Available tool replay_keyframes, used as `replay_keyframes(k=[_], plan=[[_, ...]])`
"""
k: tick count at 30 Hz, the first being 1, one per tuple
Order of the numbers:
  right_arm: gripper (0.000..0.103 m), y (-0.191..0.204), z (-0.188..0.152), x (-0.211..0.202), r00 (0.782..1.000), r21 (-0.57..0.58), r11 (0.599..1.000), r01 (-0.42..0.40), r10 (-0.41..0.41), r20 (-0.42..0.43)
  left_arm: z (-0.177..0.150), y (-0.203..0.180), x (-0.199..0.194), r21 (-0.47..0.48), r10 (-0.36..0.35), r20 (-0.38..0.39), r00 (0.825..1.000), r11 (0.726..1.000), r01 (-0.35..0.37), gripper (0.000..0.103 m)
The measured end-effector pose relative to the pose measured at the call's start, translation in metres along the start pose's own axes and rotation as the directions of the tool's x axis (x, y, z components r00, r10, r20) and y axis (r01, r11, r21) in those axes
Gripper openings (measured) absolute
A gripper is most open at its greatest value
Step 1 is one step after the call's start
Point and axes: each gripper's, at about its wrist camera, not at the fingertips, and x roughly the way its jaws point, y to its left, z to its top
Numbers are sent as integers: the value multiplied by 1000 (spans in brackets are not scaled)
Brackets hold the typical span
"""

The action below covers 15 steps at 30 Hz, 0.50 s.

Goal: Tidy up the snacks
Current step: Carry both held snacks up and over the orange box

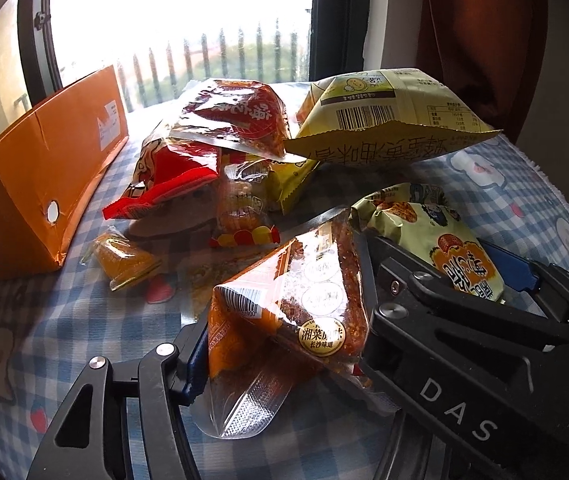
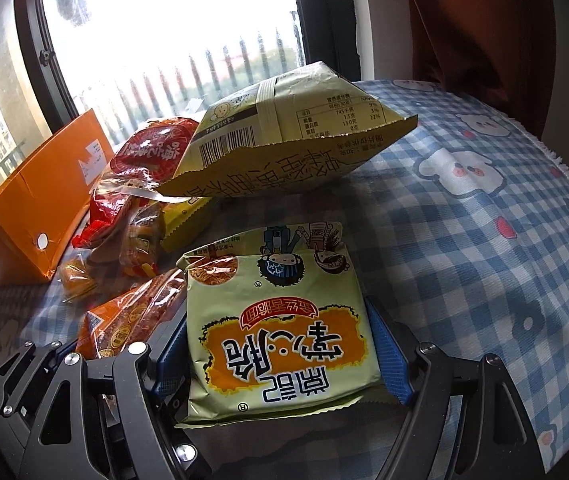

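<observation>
snack packets lie heaped mid-table beside one orange box (image 1: 40,184) at the window edge. only the left wrist view shows the left gripper (image 1: 284,344) clamped on a clear spicy-strip packet (image 1: 284,312); only the right wrist view shows the right gripper (image 2: 280,360) clamped on one green noodle packet (image 2: 280,328).

A bright window (image 1: 180,20) with a dark frame fills twelve o'clock, a rust curtain (image 1: 480,28) at two, above the blue-checked worktop (image 2: 464,248).
</observation>
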Motion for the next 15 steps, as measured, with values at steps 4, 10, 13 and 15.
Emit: replay_keyframes(k=[4, 10, 13, 15], plan=[[80, 5, 3, -2, 1000, -20, 1000, 3, -3, 10, 1, 3, -7, 0, -6, 18, 1000, 1000, 6, 63], [80, 15, 7, -13, 999, -56, 998, 6, -4, 43, 4, 8, -27, -14, -4, 72, 997, 1000, 5, 62], [80, 21, 10, -22, 998, -74, 997, 9, -4, 70, 8, 11, -37, -19, 0, 97, 995, 1000, 2, 62], [80, 26, 12, -28, 996, -79, 997, 10, -3, 85, 11, 12, -43, -20, 5, 112, 994, 1000, -3, 62]])
